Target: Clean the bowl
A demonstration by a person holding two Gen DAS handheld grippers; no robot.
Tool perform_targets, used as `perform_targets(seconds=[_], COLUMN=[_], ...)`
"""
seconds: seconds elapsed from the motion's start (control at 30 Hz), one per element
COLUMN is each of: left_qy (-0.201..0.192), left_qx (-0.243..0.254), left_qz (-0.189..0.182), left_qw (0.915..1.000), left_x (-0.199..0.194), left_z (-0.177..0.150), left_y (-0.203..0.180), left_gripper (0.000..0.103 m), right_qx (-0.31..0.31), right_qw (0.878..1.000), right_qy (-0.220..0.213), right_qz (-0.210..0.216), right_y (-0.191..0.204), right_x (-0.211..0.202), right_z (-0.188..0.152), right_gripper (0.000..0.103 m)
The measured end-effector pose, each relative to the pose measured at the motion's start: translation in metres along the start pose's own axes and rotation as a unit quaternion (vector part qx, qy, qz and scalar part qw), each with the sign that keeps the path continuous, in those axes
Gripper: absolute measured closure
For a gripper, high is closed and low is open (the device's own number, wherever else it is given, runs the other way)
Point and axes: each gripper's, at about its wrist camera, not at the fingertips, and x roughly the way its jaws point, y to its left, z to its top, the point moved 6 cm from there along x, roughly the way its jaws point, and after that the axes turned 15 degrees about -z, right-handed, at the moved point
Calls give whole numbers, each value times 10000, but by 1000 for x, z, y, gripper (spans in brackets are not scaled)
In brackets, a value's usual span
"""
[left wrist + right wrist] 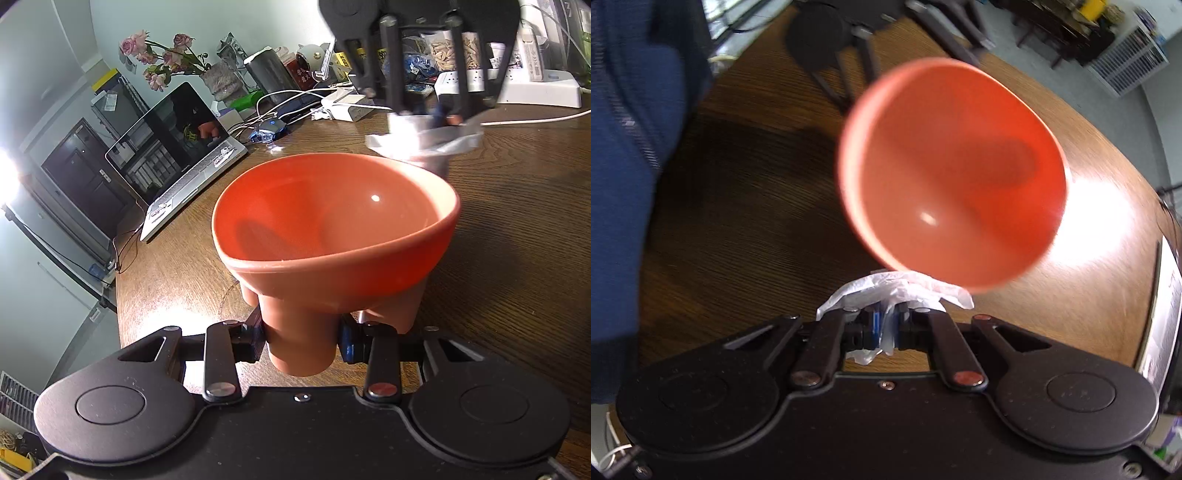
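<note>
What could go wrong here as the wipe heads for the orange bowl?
The left gripper pinches only one leg of the bowl, so wiping pressure could twist it loose. The wipe, clamped in the right gripper, hangs just outside the rim and could snag there. The laptop sits close beside the bowl.

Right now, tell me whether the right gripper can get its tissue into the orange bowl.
Probably yes. The left gripper holds the bowl by its foot with the mouth tilted open, and nothing lies inside. The right gripper, shut on the tissue, hangs just beyond the rim with no obstacle between.
</note>
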Motion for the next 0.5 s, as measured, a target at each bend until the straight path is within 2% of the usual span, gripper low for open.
perform_targets(seconds=[0.17, 0.5], left_qy=[-37, -59], left_qx=[-7, 6], left_qz=[-7, -31], left_qw=[10000, 10000], left_x=[-1, -1], left_z=[2, 4], left_y=[0, 1], left_gripper=[66, 66], right_qx=[-179, -373], right_qw=[9993, 9949], right_qy=[-312, -925], right_qz=[144, 164], right_y=[13, 4], right_x=[-14, -33], right_z=[16, 51], right_gripper=[97, 97])
